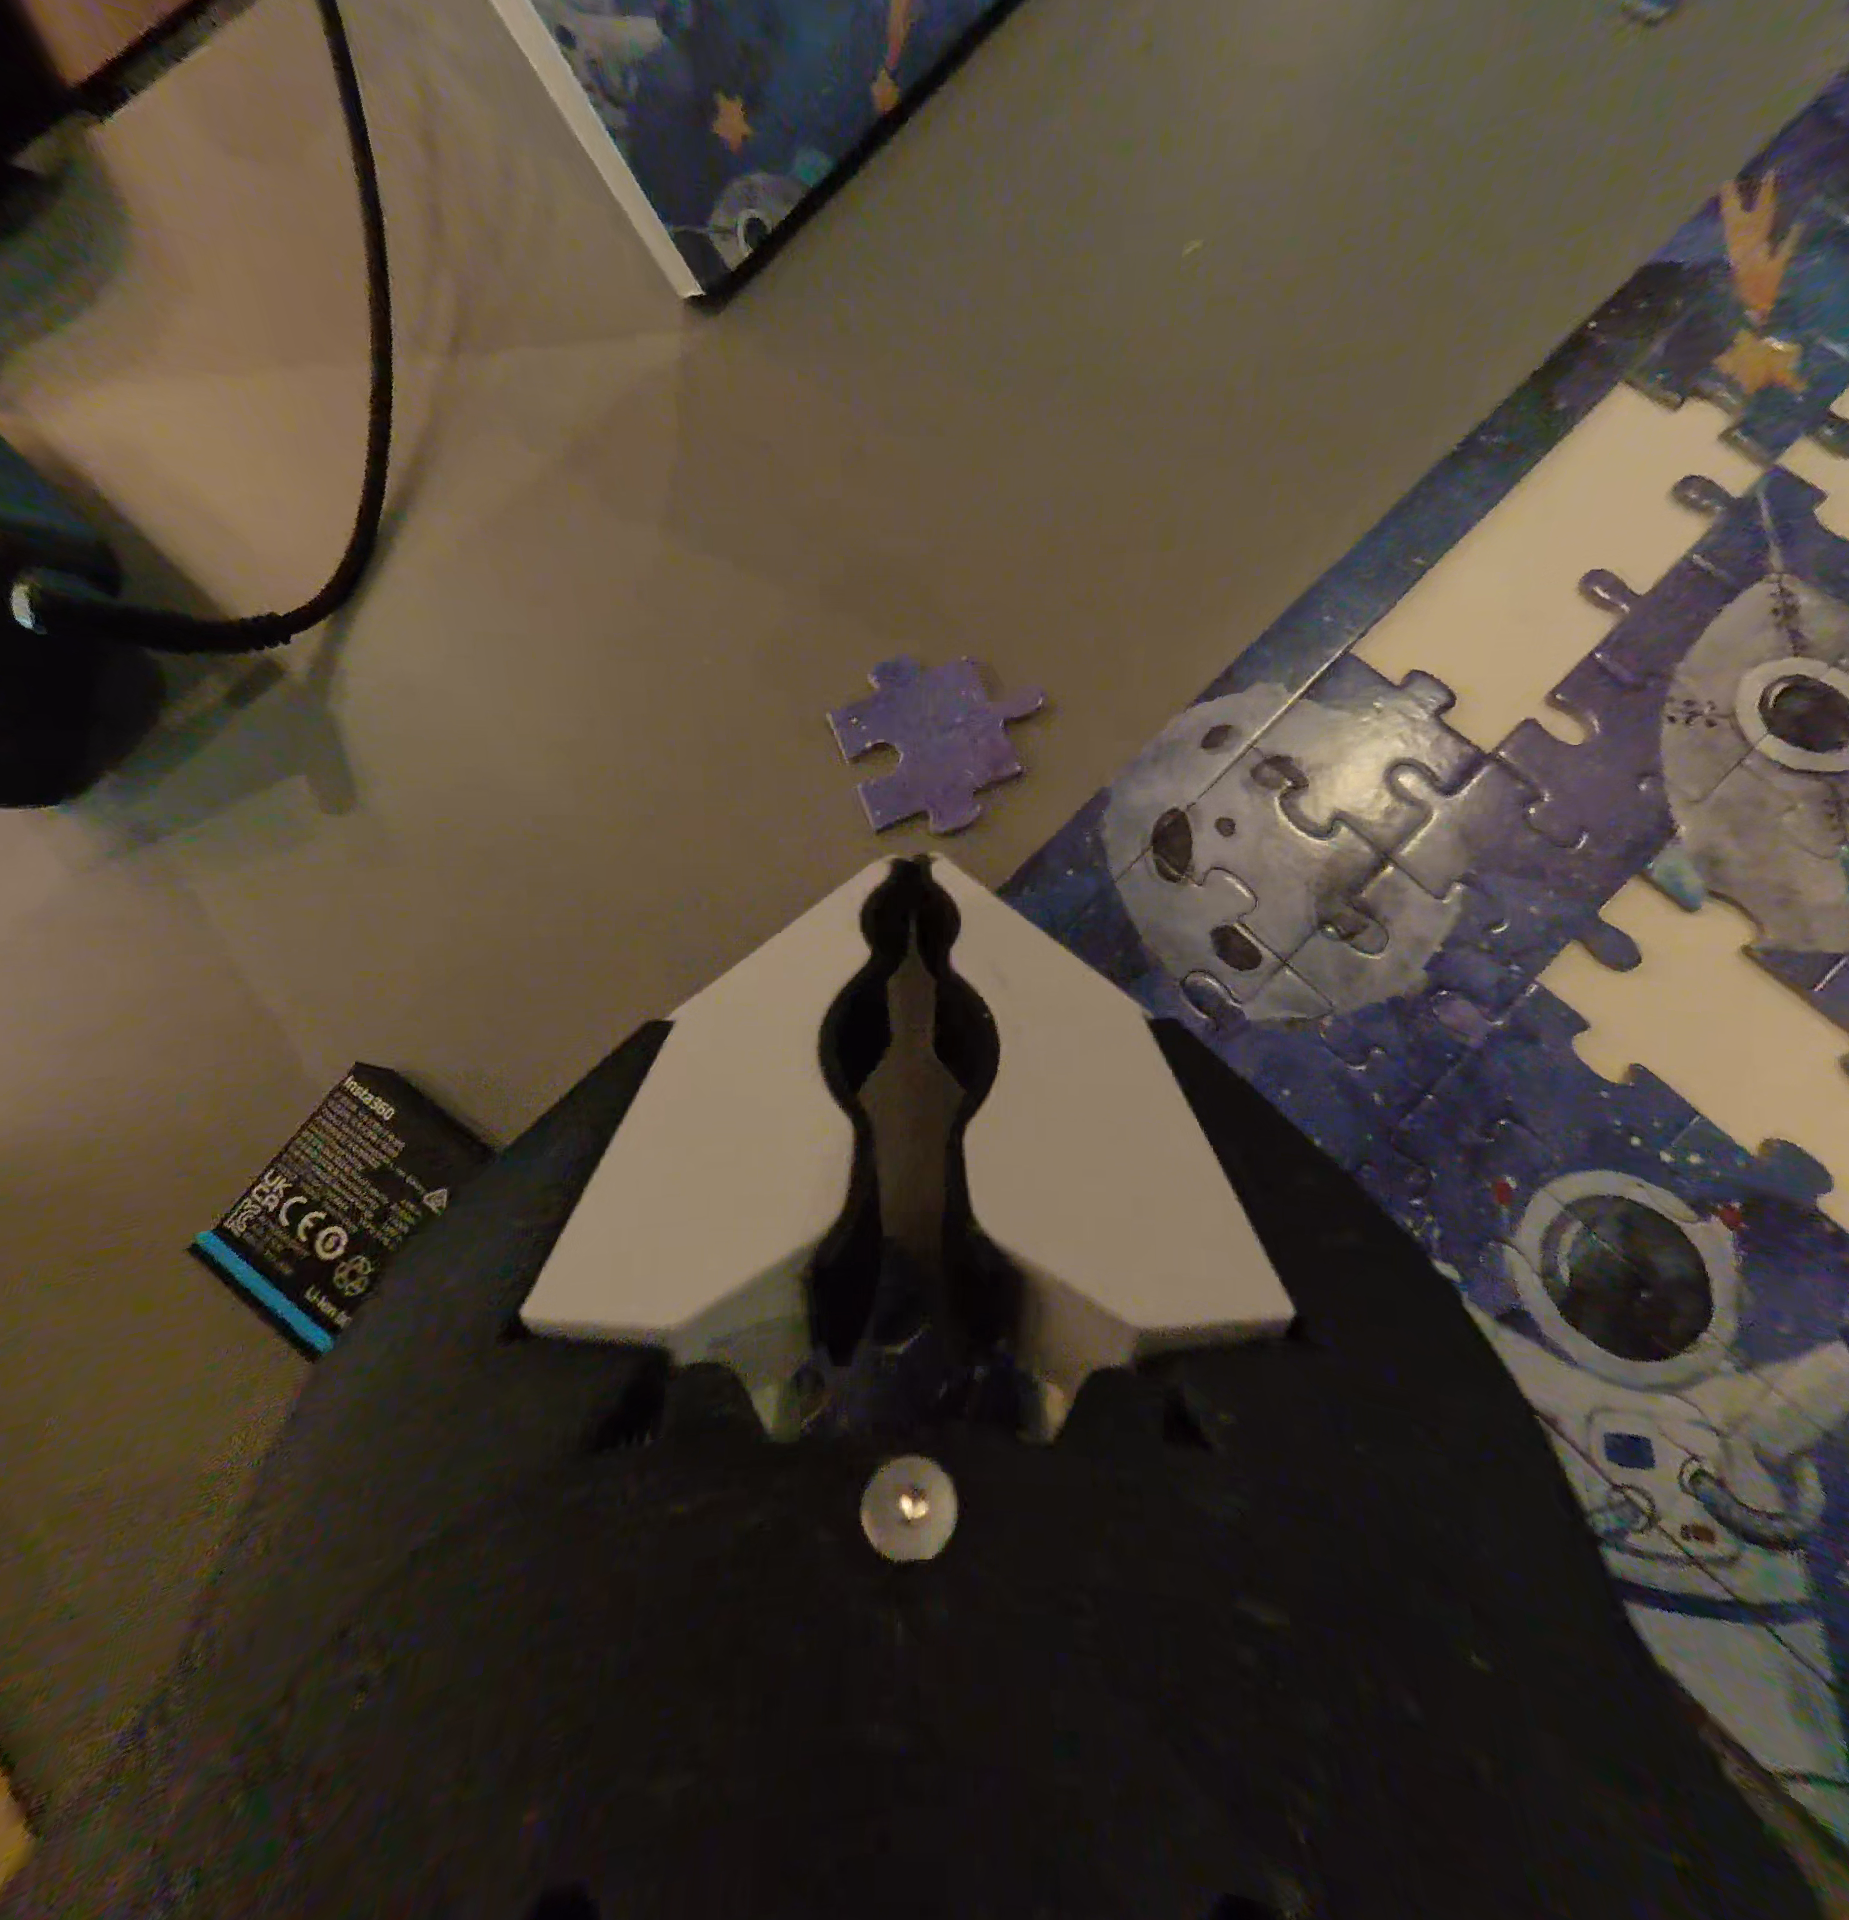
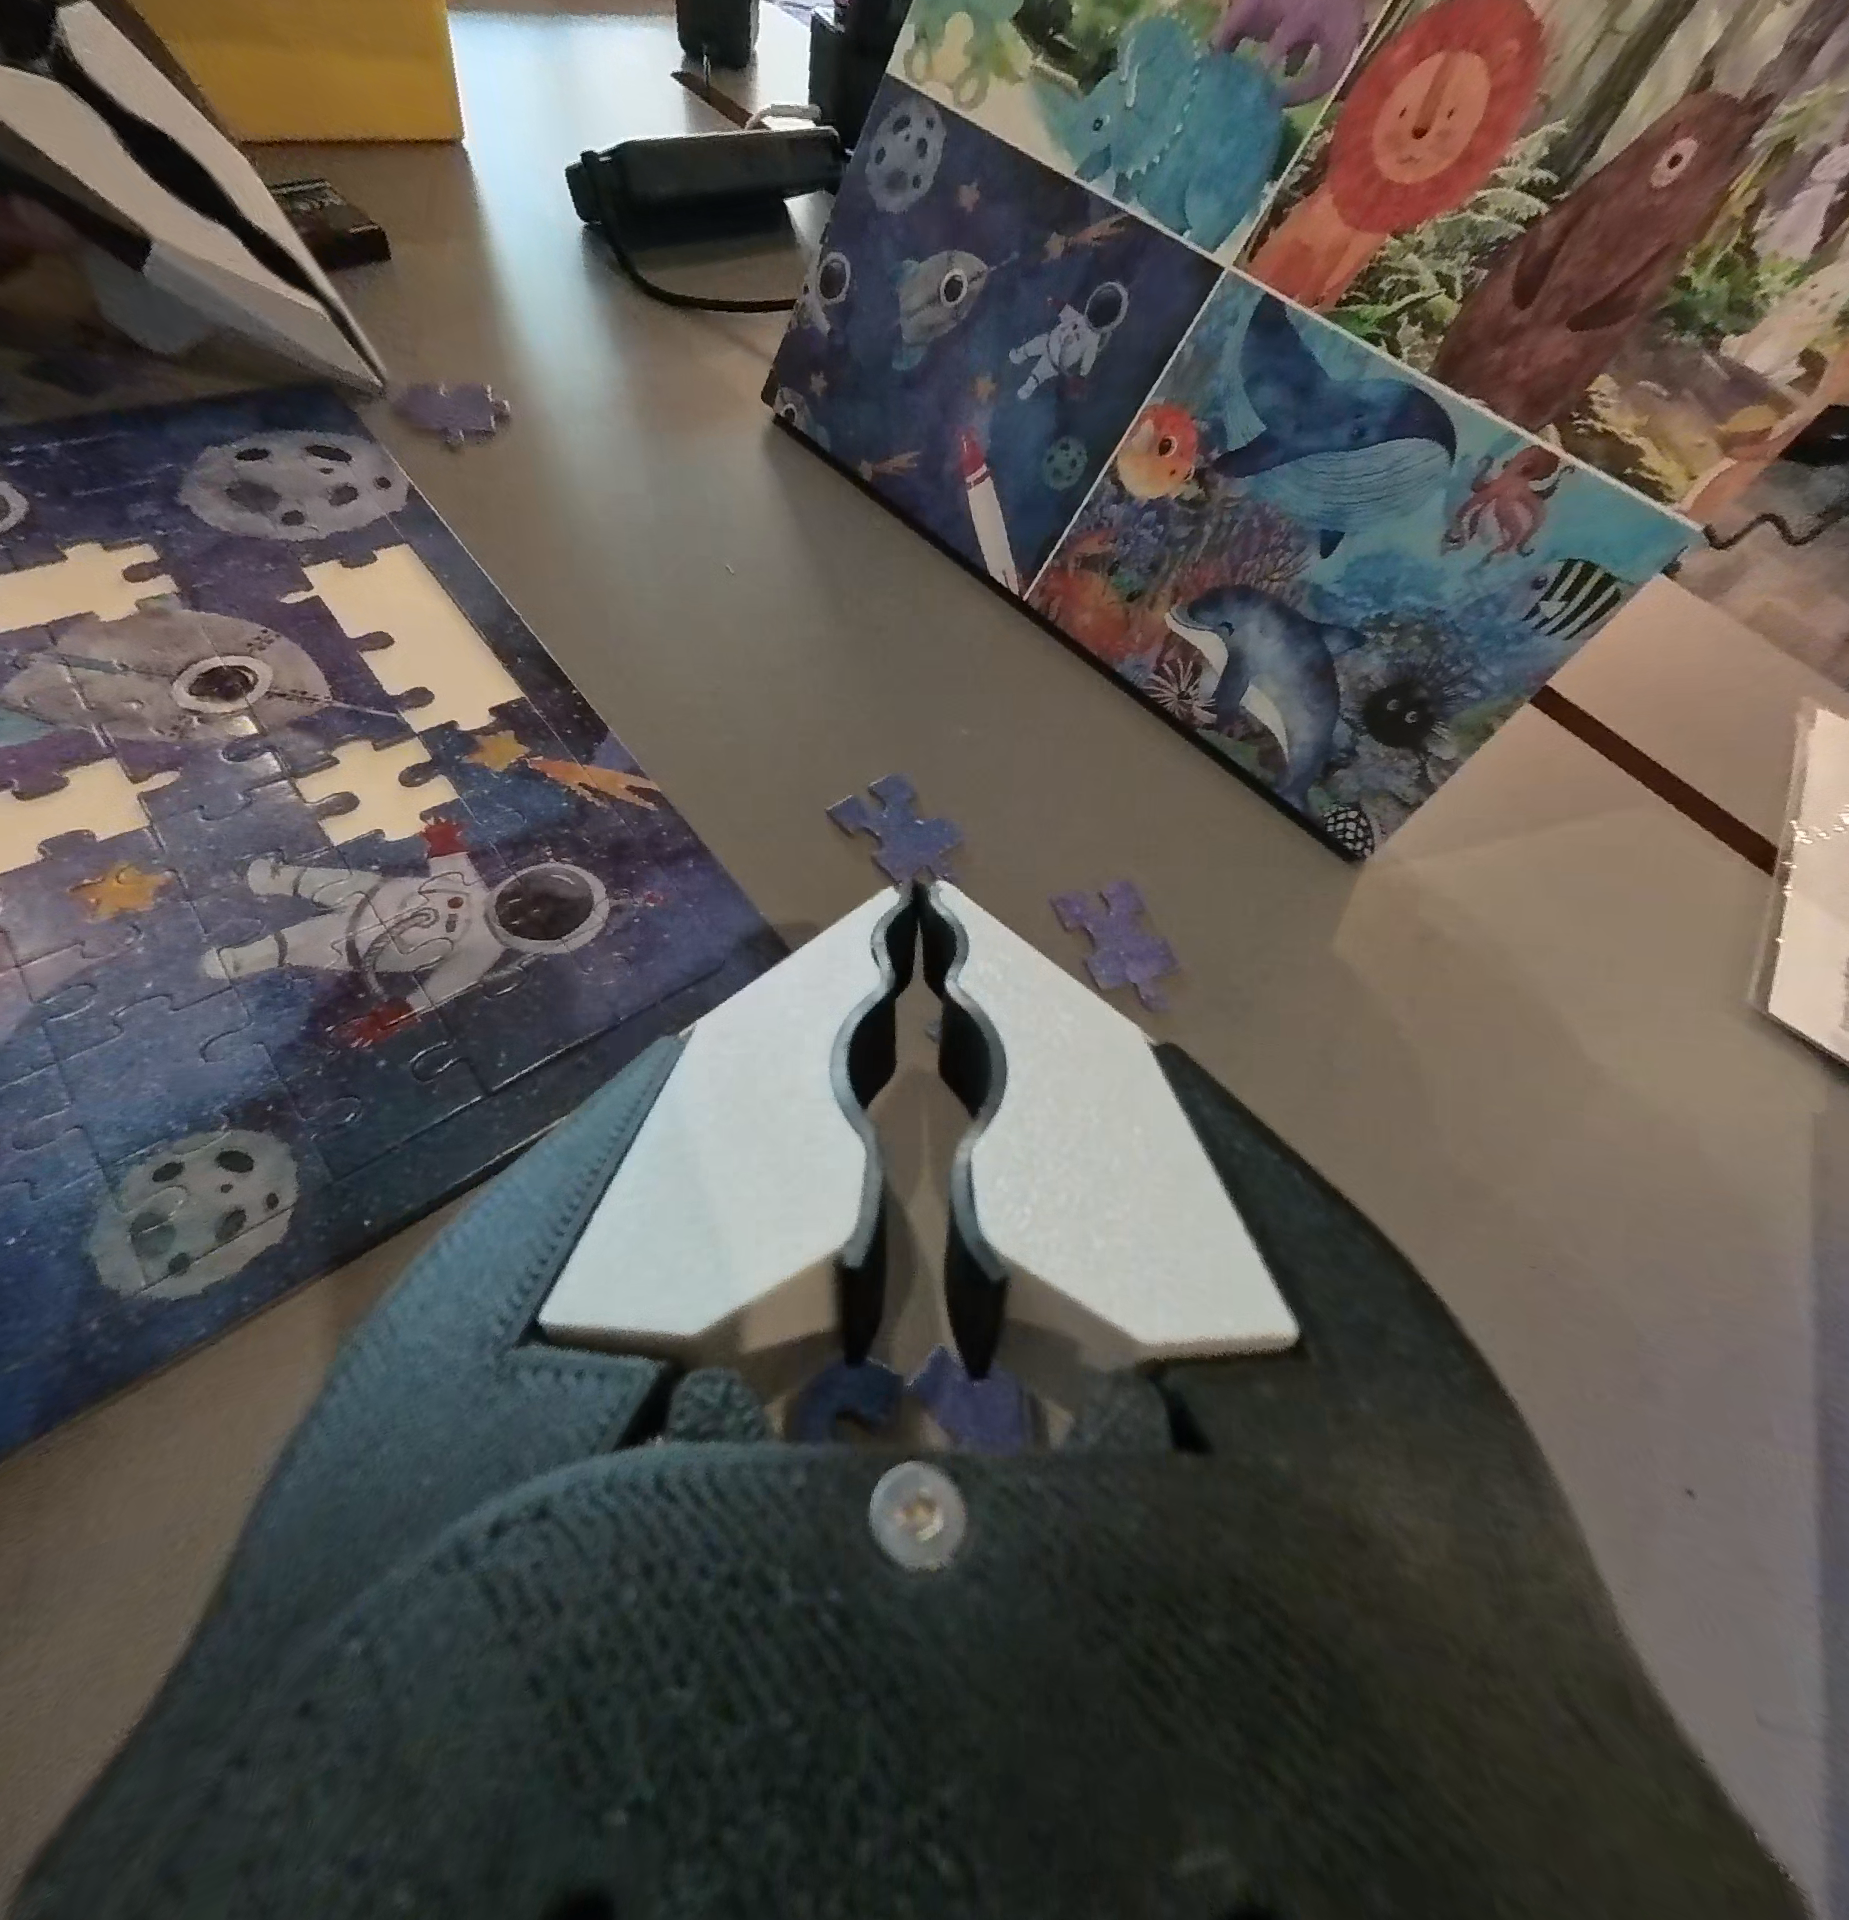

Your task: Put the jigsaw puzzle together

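Note:
The space jigsaw puzzle (image 1: 1502,1060) lies flat on the grey table with several cream gaps in it; it also shows in the right wrist view (image 2: 307,966). My left gripper (image 1: 912,864) is shut and empty, its tips just short of a loose purple piece (image 1: 935,743) beside the puzzle's corner. My right gripper (image 2: 920,891) is shut, its tips at the near edge of a loose purple piece (image 2: 899,836) lying flat on the table. A second loose piece (image 2: 1117,948) lies just to its right. The left gripper (image 2: 374,379) and its piece (image 2: 452,407) show far left.
The picture box (image 2: 1263,436) stands propped on the table behind the loose pieces; its corner shows in the left wrist view (image 1: 754,145). A black battery (image 1: 328,1236) lies left of my left gripper. A black cable (image 1: 374,312) and a dark device (image 2: 702,171) sit farther back. A clear-wrapped card (image 2: 1834,883) lies far right. Tip to tip, the grippers are about 30 centimetres apart. Between my right fingertips and the loose purple piece (image 2: 899,836) there is roughly 8 centimetres. The space jigsaw puzzle (image 1: 1502,1060) is closer to my left gripper, around 10 centimetres from its tips; the right tips are 30 centimetres off.

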Tool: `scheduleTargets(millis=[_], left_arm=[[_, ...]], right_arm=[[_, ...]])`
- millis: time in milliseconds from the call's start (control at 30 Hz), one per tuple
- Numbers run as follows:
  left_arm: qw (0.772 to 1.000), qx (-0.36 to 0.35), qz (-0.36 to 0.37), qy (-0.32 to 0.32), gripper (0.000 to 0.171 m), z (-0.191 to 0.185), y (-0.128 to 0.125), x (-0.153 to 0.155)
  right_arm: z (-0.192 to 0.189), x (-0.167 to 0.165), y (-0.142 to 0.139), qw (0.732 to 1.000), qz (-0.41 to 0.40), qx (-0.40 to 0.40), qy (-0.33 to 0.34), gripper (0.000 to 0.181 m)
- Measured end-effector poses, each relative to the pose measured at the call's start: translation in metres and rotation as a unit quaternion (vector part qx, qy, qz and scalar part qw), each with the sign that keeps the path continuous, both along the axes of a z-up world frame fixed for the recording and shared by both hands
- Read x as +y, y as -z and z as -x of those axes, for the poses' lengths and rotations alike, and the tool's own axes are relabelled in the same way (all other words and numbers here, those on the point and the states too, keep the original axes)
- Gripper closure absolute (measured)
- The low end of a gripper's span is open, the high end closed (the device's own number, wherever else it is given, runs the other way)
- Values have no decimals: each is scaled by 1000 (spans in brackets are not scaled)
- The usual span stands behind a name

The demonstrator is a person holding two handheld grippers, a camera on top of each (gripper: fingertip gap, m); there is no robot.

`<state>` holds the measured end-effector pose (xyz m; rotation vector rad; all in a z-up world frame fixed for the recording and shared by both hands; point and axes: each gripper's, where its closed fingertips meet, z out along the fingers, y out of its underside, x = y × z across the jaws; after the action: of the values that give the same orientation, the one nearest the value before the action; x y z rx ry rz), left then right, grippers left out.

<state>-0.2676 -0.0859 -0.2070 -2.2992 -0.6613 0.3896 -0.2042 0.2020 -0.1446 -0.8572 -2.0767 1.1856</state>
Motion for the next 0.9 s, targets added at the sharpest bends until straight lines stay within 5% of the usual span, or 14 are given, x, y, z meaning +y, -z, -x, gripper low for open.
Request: scheduleTargets(millis=[467,733,900], left_arm=[[996,82,-13,-34,171,6,-21,-9],[989,112,-82,-54,171,10,-47,-14],[990,107,-78,-44,171,7,-45,-10]], right_arm=[[-1,3,-18,999,21,39,10,181],[10,77,-23,988,-24,73,137,181],[5,111,-21,986,11,59,158,181]])
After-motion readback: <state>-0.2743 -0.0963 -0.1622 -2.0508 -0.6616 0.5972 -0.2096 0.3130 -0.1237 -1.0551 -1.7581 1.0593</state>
